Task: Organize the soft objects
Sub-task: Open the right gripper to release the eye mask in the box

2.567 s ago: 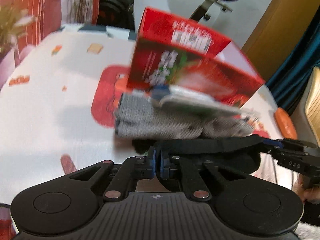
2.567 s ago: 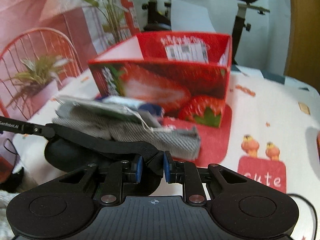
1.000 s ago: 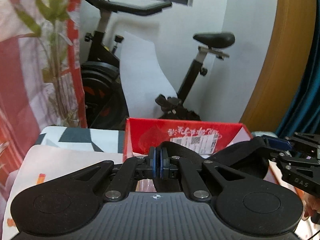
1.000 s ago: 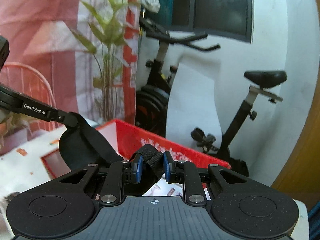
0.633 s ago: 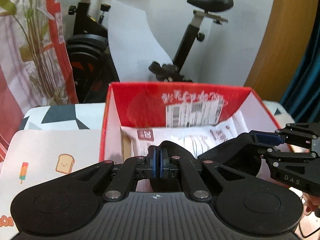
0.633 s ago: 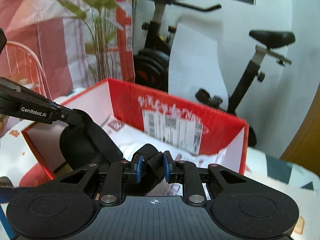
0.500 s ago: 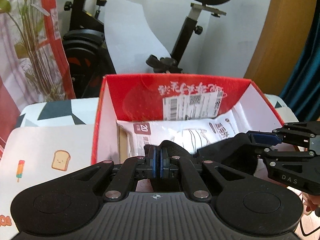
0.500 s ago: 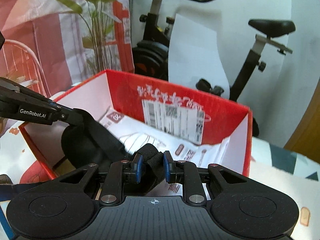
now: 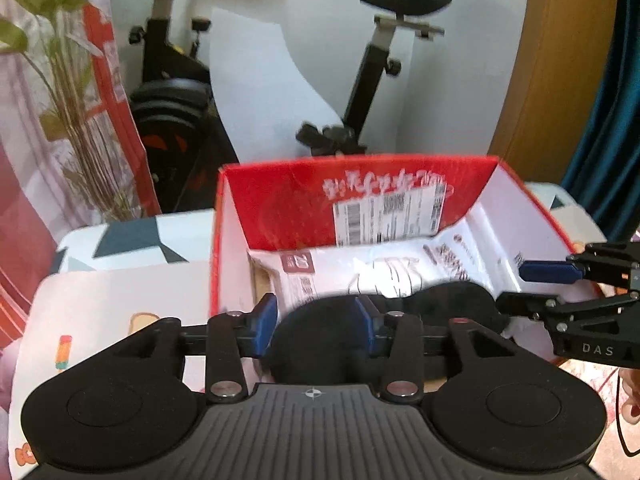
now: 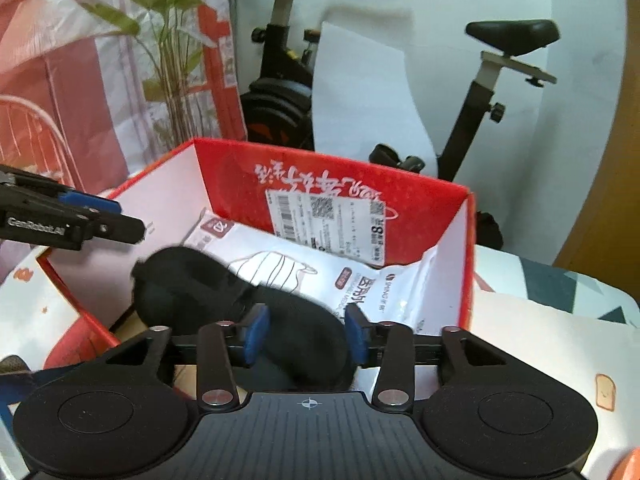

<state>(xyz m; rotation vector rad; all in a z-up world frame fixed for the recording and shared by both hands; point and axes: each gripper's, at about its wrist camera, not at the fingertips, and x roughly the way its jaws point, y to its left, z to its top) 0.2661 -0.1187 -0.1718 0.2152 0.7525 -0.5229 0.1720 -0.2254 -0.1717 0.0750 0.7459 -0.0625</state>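
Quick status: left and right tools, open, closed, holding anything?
Left tool: open, black eye mask released.
Right tool: open, holding nothing.

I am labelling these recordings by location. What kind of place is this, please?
Most likely a room in a home, perhaps a living room. An exercise bike stands by the wall, a potted plant is beside it, and the red box sits on a cartoon-print tablecloth.
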